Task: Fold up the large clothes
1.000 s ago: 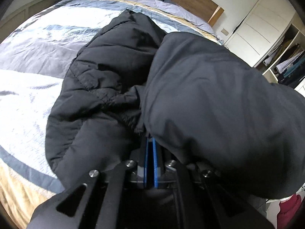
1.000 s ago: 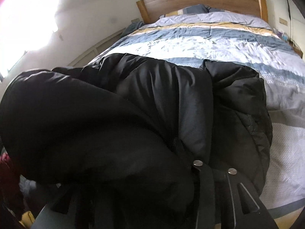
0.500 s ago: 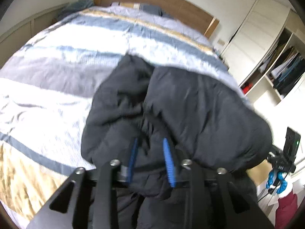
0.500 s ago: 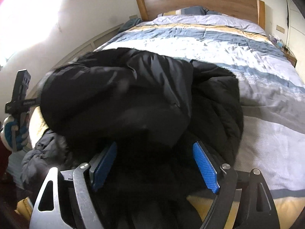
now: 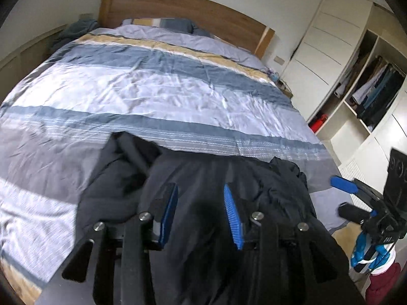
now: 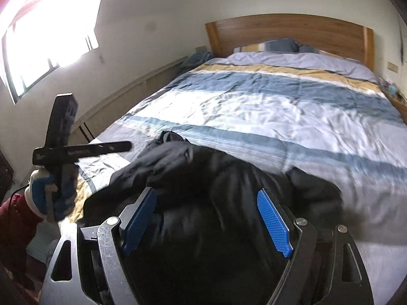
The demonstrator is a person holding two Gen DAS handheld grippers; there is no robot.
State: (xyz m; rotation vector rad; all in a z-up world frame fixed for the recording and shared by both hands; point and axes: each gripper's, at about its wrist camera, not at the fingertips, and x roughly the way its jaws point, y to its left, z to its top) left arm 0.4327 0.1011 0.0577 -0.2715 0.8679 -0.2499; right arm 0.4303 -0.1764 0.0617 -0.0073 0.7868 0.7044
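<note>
A black padded jacket (image 5: 254, 178) lies bunched at the foot of the bed, its top layer doubled over the rest. My left gripper (image 5: 199, 188) hovers above the jacket, jaws opening, blue pads apart and not pressing on the cloth. In the right wrist view the same jacket (image 6: 229, 178) spreads below my right gripper (image 6: 207, 192), which stands wide open and holds nothing. The right gripper (image 5: 339, 197) also shows at the right edge of the left wrist view. A gloved hand (image 6: 51, 195) holds the left gripper at the left of the right wrist view.
The bed has a striped blue, white and yellow duvet (image 5: 178, 89) and a wooden headboard (image 6: 292, 33). A white wardrobe (image 5: 328, 38) and open shelves with clothes (image 5: 376, 91) stand right of the bed. A bright window (image 6: 38, 38) is on the left wall.
Both grippers were shut on the jacket a second ago. They have let go, opened, and risen back from it. The jacket has dropped onto the bed.
</note>
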